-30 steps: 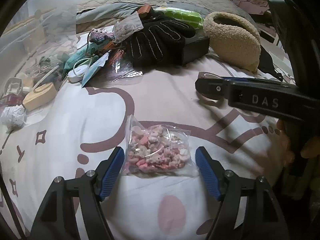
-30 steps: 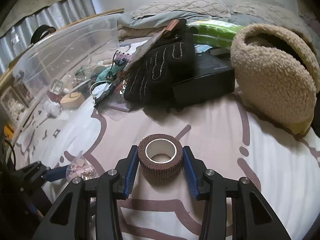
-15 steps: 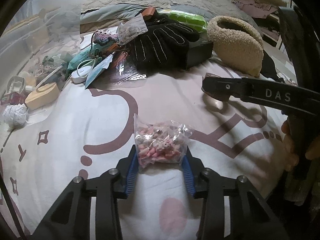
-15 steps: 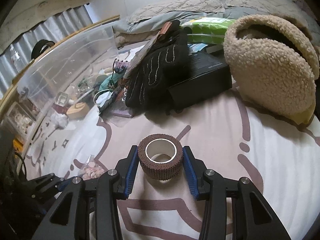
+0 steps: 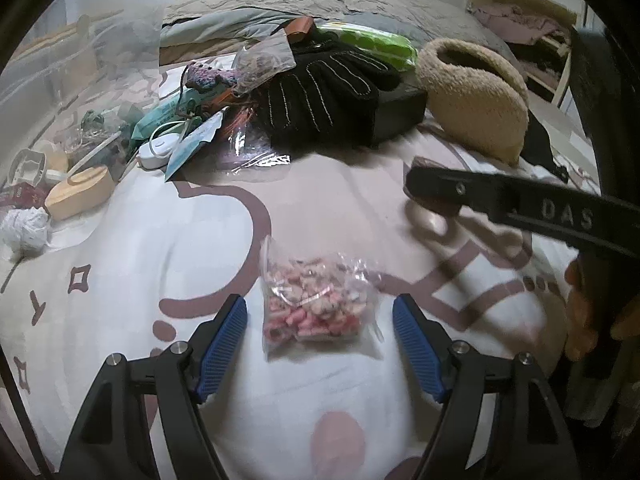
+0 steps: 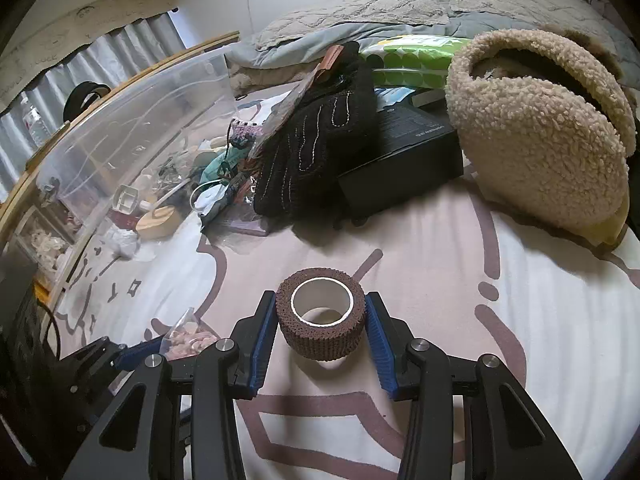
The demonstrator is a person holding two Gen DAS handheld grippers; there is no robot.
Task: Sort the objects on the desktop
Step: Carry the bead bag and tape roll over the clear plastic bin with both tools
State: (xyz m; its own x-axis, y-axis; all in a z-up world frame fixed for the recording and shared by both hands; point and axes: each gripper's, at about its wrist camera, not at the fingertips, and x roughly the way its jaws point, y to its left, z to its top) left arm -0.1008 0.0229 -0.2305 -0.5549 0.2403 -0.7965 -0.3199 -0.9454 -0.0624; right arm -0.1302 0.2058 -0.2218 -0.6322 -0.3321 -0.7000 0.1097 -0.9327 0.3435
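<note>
Bag of pink beads (image 5: 316, 308): lies flat on the bed (image 5: 132, 264), directly ahead of my left tongs (image 5: 320, 320), between the pads, touching neither.
Left tongs: jaws have just been opening; nothing gripped.
Right tongs (image 6: 320, 330): clamped on the brown tape roll (image 6: 320, 318), its hole facing up.
Nearer hand: left, judged best placed for the bag.

Glossy clear plastic bag (image 5: 316, 304), fleecy bag (image 6: 540, 140), rough, perhaps fabric, roll (image 6: 322, 314).
</note>
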